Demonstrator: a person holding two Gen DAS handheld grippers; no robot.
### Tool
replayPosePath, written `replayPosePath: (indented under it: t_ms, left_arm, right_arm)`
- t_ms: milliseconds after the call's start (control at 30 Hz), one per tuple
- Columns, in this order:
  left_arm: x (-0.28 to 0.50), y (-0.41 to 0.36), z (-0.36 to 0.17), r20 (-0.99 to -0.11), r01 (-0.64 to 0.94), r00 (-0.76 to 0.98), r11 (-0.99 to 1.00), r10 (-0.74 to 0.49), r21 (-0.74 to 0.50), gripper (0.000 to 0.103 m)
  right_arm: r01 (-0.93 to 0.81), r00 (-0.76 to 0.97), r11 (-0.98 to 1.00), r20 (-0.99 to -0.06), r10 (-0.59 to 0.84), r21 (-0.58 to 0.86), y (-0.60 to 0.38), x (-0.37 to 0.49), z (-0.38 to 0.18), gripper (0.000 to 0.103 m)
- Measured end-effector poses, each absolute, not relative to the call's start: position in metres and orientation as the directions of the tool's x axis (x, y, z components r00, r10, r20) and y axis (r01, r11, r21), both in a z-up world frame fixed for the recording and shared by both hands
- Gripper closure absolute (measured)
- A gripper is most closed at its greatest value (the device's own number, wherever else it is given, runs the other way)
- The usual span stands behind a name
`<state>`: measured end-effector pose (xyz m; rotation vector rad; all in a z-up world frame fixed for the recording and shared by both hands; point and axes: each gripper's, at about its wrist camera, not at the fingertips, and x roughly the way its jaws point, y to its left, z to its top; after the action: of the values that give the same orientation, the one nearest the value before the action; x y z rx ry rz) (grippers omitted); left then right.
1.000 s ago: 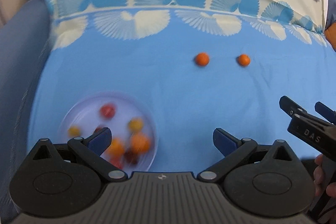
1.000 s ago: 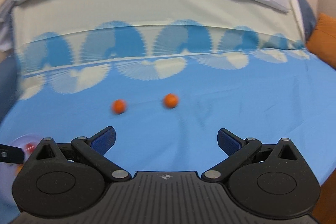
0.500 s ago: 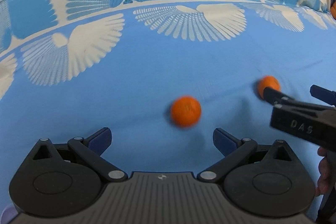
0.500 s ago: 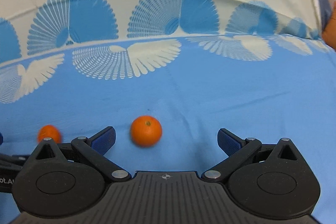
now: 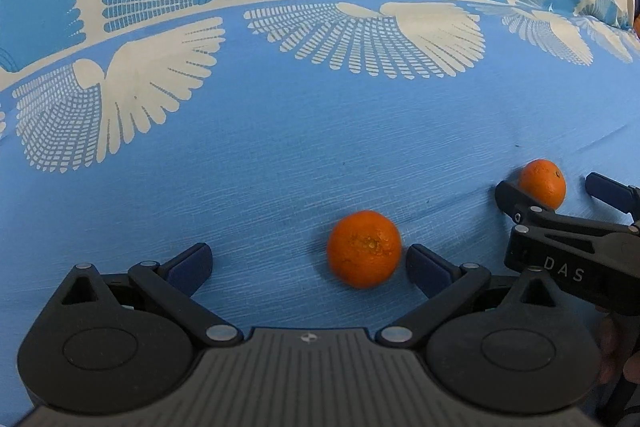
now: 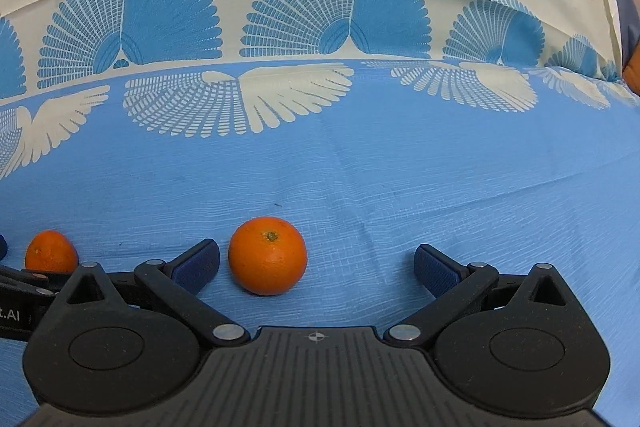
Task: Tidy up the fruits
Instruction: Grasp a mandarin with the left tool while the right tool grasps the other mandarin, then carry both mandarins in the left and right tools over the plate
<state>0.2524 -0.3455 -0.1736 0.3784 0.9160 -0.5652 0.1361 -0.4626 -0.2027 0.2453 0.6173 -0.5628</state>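
Observation:
Two small oranges lie on the blue patterned cloth. In the left wrist view, my left gripper (image 5: pixel 308 263) is open, and the left orange (image 5: pixel 364 247) sits between its fingers, close to the right finger. The right orange (image 5: pixel 543 183) lies between the open fingers of my right gripper (image 5: pixel 554 189), seen from the side. In the right wrist view, my right gripper (image 6: pixel 316 267) is open with the right orange (image 6: pixel 267 261) just inside its left finger. The left orange (image 6: pixel 51 251) shows at the far left, behind the left gripper's fingers.
The cloth (image 5: pixel 280 147) has white fan shapes and a cream band with blue fans (image 6: pixel 332 23) at the back. An orange cushion edge (image 6: pixel 632 71) shows at the far right. The fruit plate is out of view.
Both grippers have moved forward and down from over the plate toward the two oranges. Each orange now sits between a gripper's open fingers. The plate has left the view.

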Motion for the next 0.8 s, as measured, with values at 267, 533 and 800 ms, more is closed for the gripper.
replayPosePath:
  t_ms: [267,533,800]
  left_arm:
    - [0.238,-0.348,-0.163,-0.802,0.676,0.476,0.733,-0.361,0.071,0.058]
    - [0.188,-0.317,-0.121,-0.816,0.731,0.447,0.676,-0.366,0.098,0.067]
    - [0.101,-0.212,-0.054,-0.846,0.676,0.420,0.736,-0.329,0.049,0.067]
  right_arm:
    - [0.530,0.712,0.843,-0.589,-0.383,0.092,-0.460,0.132,-0.195,0.067]
    - [0.554,0.685,0.823,-0.629,-0.367,0.123,-0.443,0.094,-0.159,0.067]
    - [0.431,0.739,0.892,-0.621,-0.261,0.137,-0.345,-0.034,-0.084,0.067]
